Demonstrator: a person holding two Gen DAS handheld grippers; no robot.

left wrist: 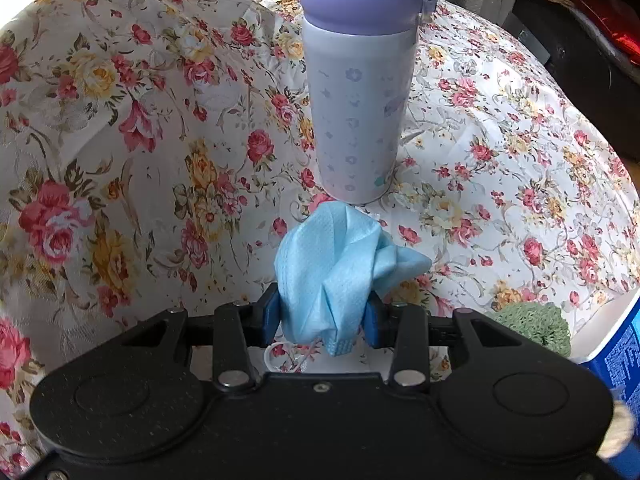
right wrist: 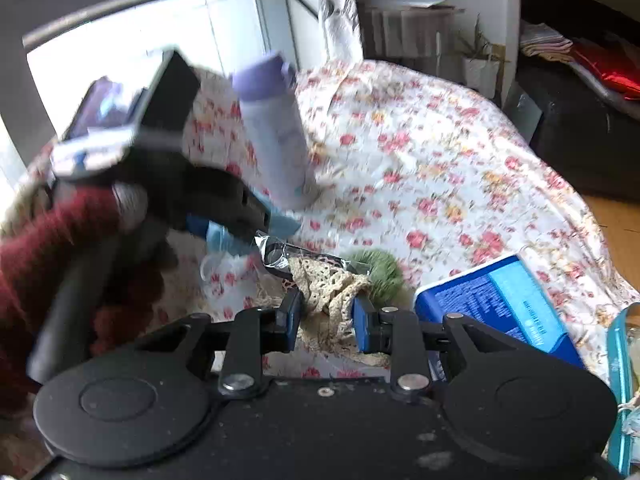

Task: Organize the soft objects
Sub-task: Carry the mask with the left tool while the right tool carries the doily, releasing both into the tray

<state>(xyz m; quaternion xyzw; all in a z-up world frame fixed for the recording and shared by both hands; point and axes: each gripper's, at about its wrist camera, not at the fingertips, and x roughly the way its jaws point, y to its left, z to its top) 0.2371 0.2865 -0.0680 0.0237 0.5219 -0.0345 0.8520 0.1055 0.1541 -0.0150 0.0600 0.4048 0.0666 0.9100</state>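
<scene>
Sorting barely begun: left gripper (left wrist: 326, 316) jaws clamped a crumpled pale-blue face mask (left wrist: 340, 272) mid-counter, right gripper (right wrist: 326, 318) jaws closed on a cream lace doily (right wrist: 332, 288); green knitted piece (right wrist: 378, 272) remained.

Both wrist views look forward over the floral cloth (left wrist: 500, 140); they share the purple bottle (left wrist: 356, 96), near on the left, farther and seemingly blurred on the right.

Left claw (left wrist: 324, 312) clamped on crumpled blue mask (left wrist: 340, 268); right claw (right wrist: 326, 320) pinching cream lace cloth (right wrist: 336, 288).
</scene>
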